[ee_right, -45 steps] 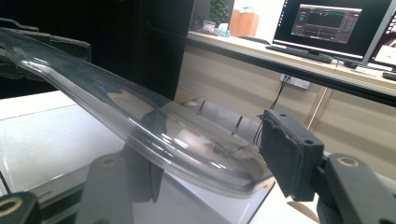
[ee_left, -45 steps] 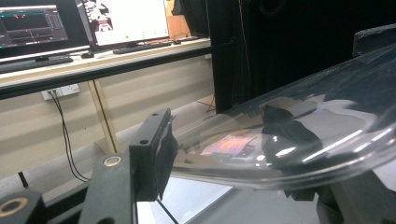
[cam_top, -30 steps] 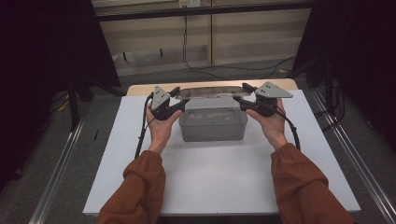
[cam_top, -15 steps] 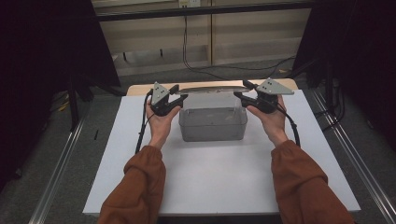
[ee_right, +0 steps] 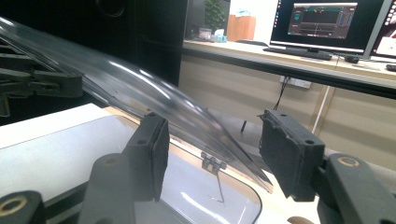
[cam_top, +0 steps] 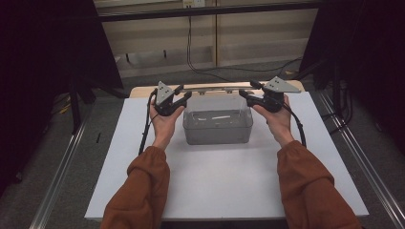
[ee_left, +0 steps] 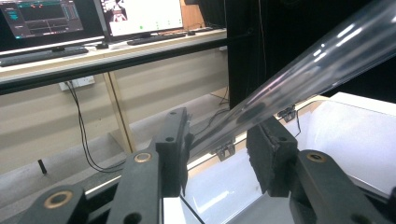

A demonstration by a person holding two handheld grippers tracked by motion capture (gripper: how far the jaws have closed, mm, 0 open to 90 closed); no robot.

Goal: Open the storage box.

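Spanning both tongs point(cam_top: 184, 98) point(cam_top: 246, 94), raised lid point(cam_top: 217, 88)

Clear plastic box point(cam_top: 218, 126) sits between left gripper point(cam_top: 179, 98) and right gripper point(cam_top: 249, 94) — its transparent hinged lid point(ee_left: 299, 74) raised, tilted back.

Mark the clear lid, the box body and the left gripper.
clear lid point(ee_right: 140, 95): right gripper view, on its glossy raised panel.
box point(cam_top: 217, 133): high view, on its front wall.
left gripper point(ee_left: 217, 154): left gripper view, midway between its open fingers, where the lid edge passes.
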